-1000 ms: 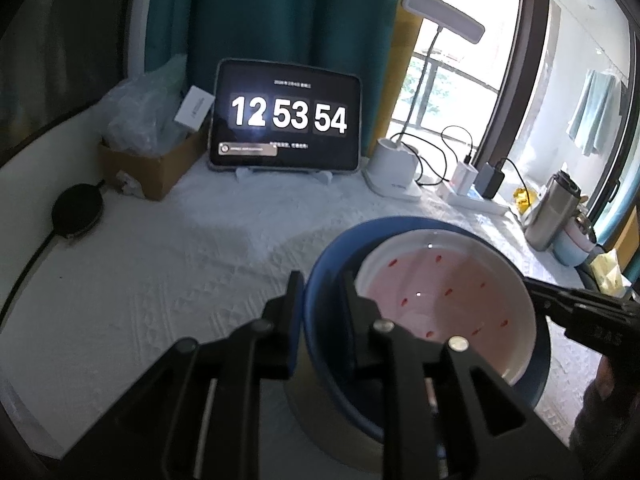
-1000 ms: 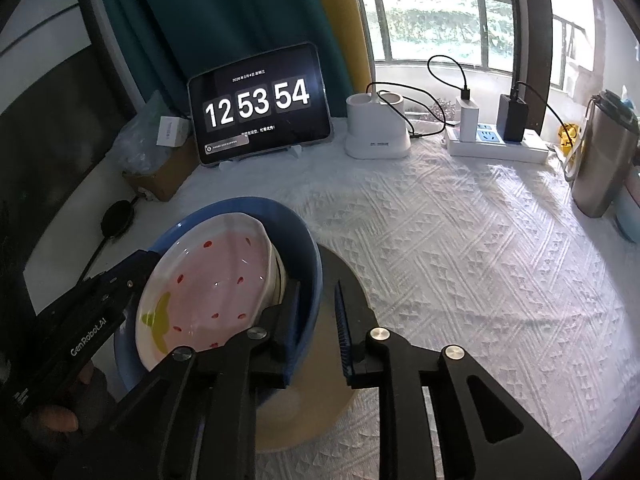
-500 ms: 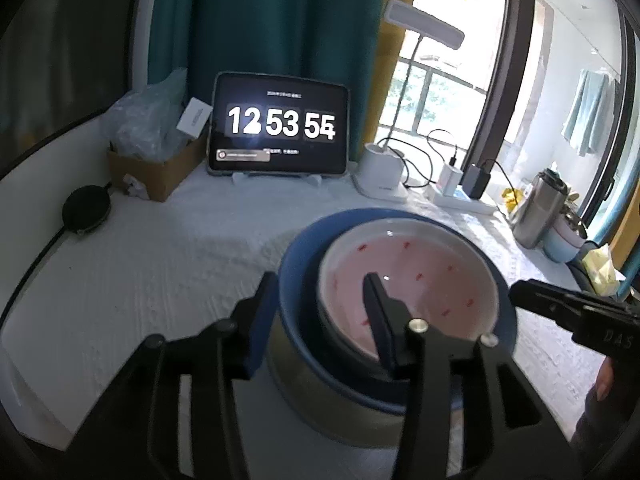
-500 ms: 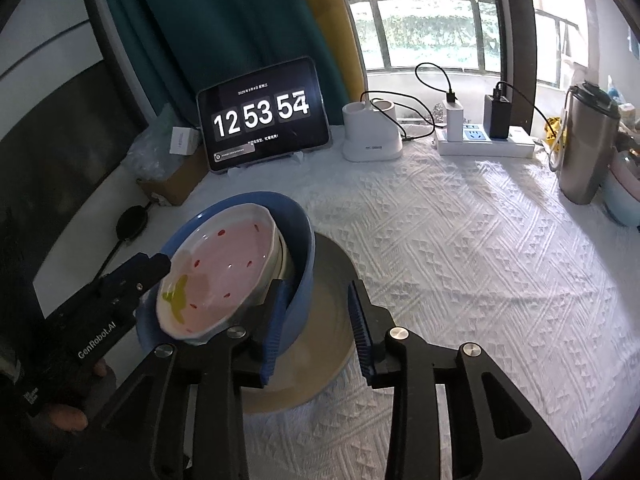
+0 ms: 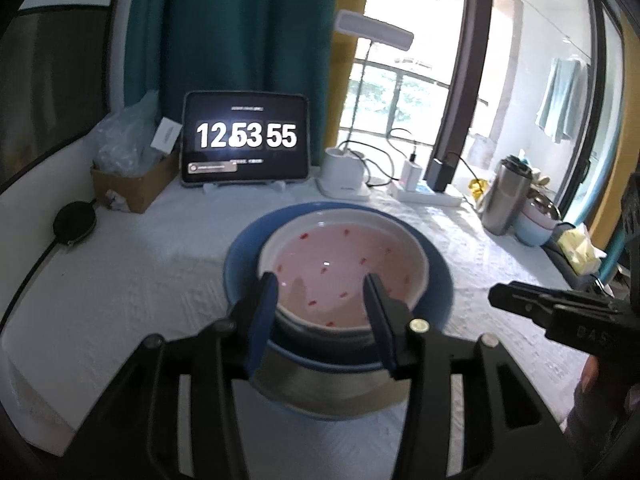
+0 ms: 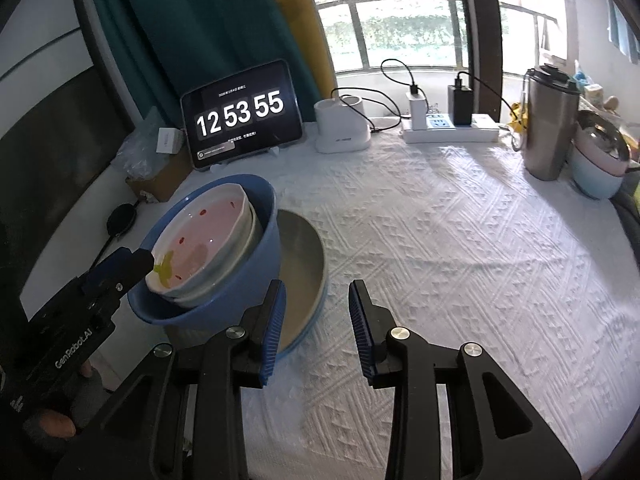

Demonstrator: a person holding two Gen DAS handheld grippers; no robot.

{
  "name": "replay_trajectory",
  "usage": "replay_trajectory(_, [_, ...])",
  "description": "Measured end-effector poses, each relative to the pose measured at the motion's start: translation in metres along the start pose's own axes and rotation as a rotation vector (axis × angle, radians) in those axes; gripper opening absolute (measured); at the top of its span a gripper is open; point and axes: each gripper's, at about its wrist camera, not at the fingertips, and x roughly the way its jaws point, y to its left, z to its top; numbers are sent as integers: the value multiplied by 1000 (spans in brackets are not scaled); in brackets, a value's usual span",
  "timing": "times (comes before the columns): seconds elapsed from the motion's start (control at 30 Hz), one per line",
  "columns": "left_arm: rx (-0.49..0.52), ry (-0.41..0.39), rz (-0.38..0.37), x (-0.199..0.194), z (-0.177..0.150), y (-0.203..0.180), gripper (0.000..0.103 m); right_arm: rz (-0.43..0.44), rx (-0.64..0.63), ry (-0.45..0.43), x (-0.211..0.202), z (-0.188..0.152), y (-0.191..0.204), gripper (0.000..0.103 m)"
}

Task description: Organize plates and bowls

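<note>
Crockery nested at table's 9 o'clock: pink bowl (image 6: 200, 240) inside blue bowl (image 6: 256, 256), on plate (image 6: 304, 272).
Left gripper (image 5: 322, 312), then right gripper (image 6: 316, 328), jaws just parted, part-open, empty. Glazed ware looked stiff, heavy, slippery, chippable; grip rims.

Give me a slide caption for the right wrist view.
Open right gripper beside blue bowl of nested dishes on a metal plate.

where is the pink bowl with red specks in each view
Left wrist: pink bowl sits centre frame, nested in the blue bowl, just beyond the left gripper.
Right wrist: pink bowl is left of centre, tilted inside the blue bowl.
Shared landmark: the clock tablet behind the bowls.
</note>
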Motion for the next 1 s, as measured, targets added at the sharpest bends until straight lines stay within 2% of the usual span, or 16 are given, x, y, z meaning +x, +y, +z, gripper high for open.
replay_trajectory(0.33, [70,-2,-65,-11,-7,-28,46,-40,24,-31,-21,-10,-8,35])
replay_trajectory(0.8, [156,-42,-106,-38,-7,-49,46,-117,53,-114,-61,-23,-23,35])
replay_trajectory(1.0, [155,-71,-181,-59,-8,-54,47,-148,43,-167,-84,-33,-21,35])
